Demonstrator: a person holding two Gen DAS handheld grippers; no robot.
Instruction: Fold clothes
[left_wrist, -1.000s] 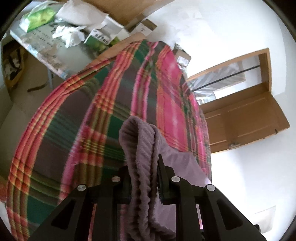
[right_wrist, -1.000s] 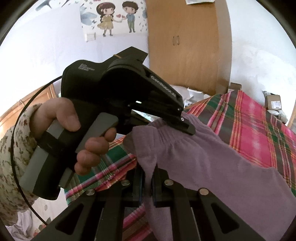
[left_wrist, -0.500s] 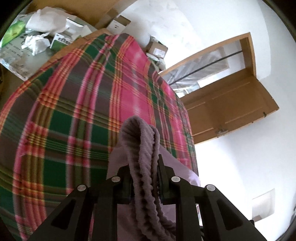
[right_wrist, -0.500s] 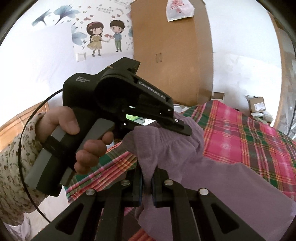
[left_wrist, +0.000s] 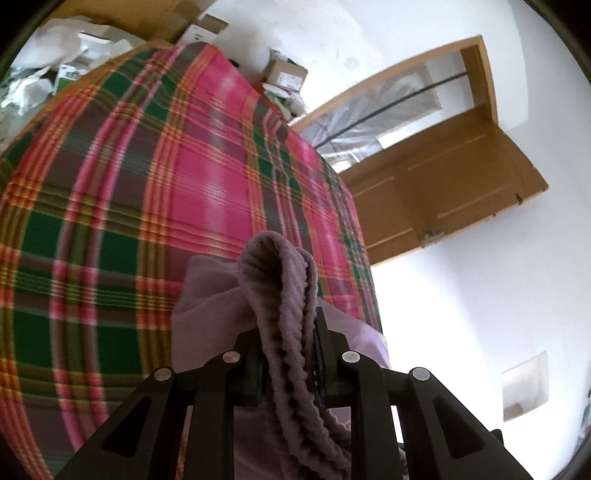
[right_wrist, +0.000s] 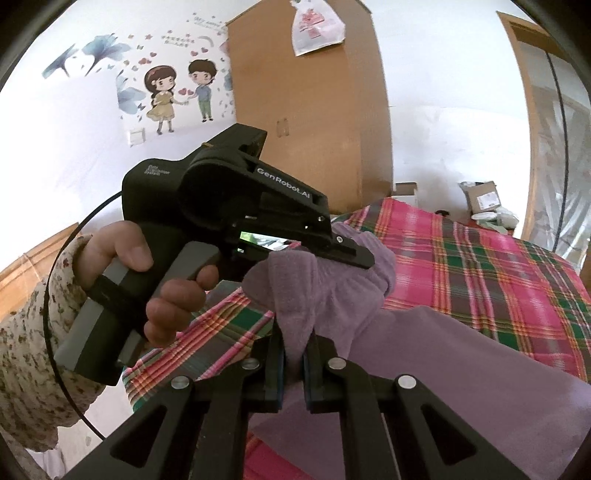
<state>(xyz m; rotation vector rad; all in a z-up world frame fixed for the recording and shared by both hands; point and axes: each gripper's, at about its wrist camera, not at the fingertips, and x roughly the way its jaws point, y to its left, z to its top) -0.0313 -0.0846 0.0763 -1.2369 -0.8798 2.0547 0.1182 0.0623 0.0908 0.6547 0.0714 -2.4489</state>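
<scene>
A purple garment (right_wrist: 424, 354) with a ribbed waistband (left_wrist: 291, 325) hangs over a bed with a red and green plaid cover (left_wrist: 155, 206). My left gripper (left_wrist: 288, 354) is shut on the ribbed waistband, which bunches up between its fingers. My right gripper (right_wrist: 291, 365) is shut on another bit of the same garment edge. In the right wrist view the left gripper (right_wrist: 347, 251) sits close in front, held by a hand (right_wrist: 147, 280) in a floral sleeve, and the cloth stretches between the two grippers. The rest of the garment drapes to the right onto the plaid cover (right_wrist: 498, 266).
A wooden wardrobe (right_wrist: 317, 110) stands behind the bed. A wooden door (left_wrist: 454, 184) is open at the right. Cardboard boxes (right_wrist: 484, 199) and paper clutter (left_wrist: 55, 66) lie past the bed's far edge. A cartoon wall sticker (right_wrist: 177, 92) is on the white wall.
Both grippers have risen and swung with the garment; more of the far bed and door show in the left view. The grips have not changed.
</scene>
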